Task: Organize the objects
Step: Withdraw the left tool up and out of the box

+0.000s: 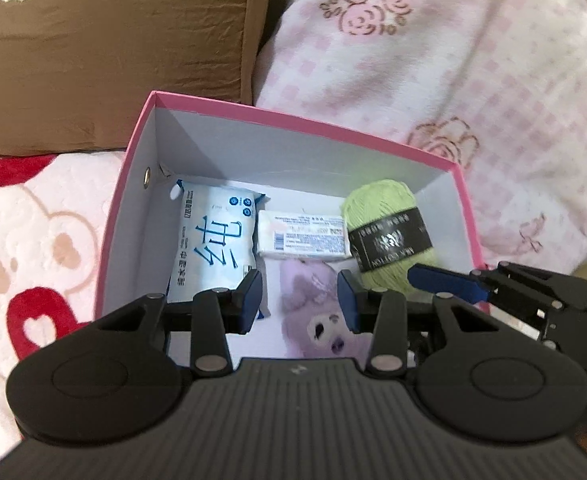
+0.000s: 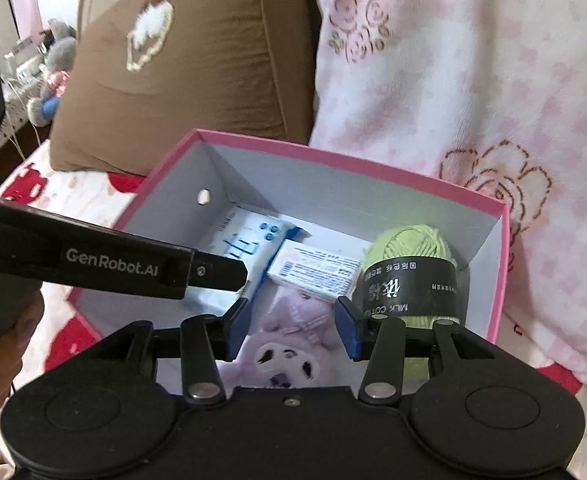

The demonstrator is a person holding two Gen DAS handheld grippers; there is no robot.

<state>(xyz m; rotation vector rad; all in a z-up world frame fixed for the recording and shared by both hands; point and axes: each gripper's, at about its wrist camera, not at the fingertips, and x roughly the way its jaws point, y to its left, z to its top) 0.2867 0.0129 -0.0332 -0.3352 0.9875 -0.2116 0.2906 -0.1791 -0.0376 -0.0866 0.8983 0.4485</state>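
Observation:
A pink box [image 1: 305,122] [image 2: 333,158] with a white inside stands on the bed. In it lie a blue-and-white tissue pack [image 1: 213,236] [image 2: 245,240], a white soap bar [image 1: 303,236] [image 2: 313,270], a green yarn ball with a black band [image 1: 389,236] [image 2: 411,268] and a purple plush toy [image 1: 317,316] [image 2: 289,340]. My left gripper [image 1: 301,300] is open and empty, above the plush toy. My right gripper [image 2: 291,322] is open and empty, also above the plush toy. The right gripper's blue finger [image 1: 445,280] reaches in at the right of the left wrist view.
A brown cushion [image 1: 113,40] [image 2: 197,60] stands behind the box at the left. A pink rose-print blanket [image 1: 453,60] [image 2: 473,80] lies behind and to the right. A bear-print blanket [image 1: 33,248] covers the bed at the left.

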